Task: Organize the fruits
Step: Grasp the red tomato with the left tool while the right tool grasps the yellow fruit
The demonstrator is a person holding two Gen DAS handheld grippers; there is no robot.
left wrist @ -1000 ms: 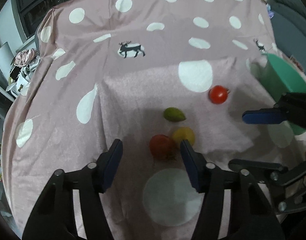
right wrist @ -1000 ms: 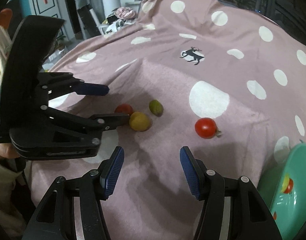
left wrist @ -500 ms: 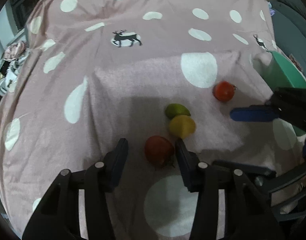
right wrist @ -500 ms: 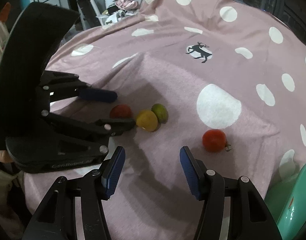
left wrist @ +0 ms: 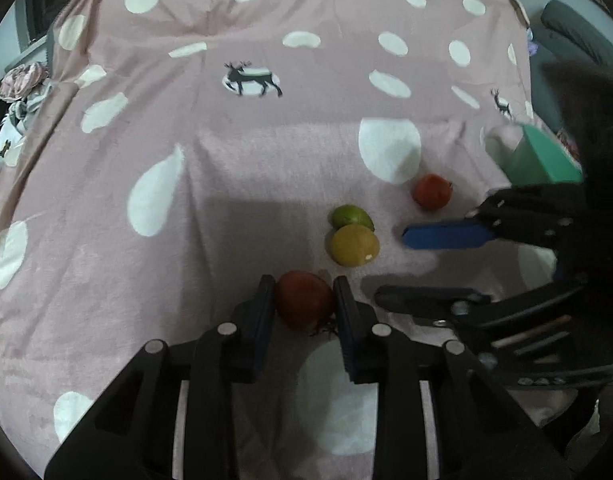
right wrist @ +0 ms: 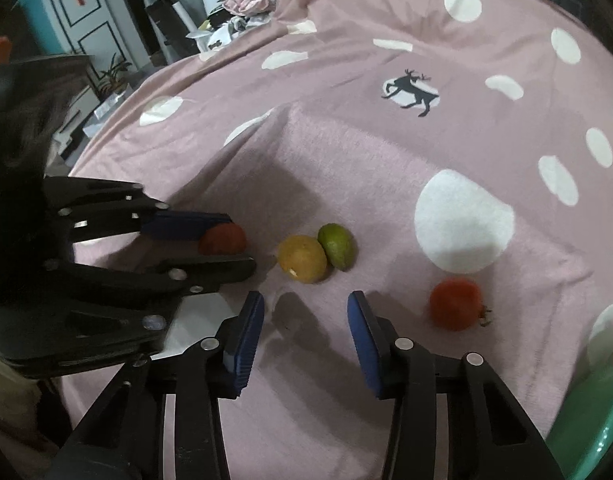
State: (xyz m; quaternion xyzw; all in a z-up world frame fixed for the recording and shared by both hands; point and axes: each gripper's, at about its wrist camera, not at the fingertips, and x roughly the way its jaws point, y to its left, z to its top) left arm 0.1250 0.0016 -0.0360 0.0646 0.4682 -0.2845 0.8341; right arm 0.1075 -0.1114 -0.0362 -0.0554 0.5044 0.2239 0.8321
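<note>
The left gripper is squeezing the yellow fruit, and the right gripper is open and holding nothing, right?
Not quite. The left gripper is closed on the red fruit, not the yellow fruit, which lies free beside the green one; the left wrist view shows it. The right gripper is open and empty.

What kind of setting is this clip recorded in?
Probably a home, likely a living room: a pink dotted blanket covers the work surface, with a potted plant, a panelled door and a heap of clothes behind it.
</note>
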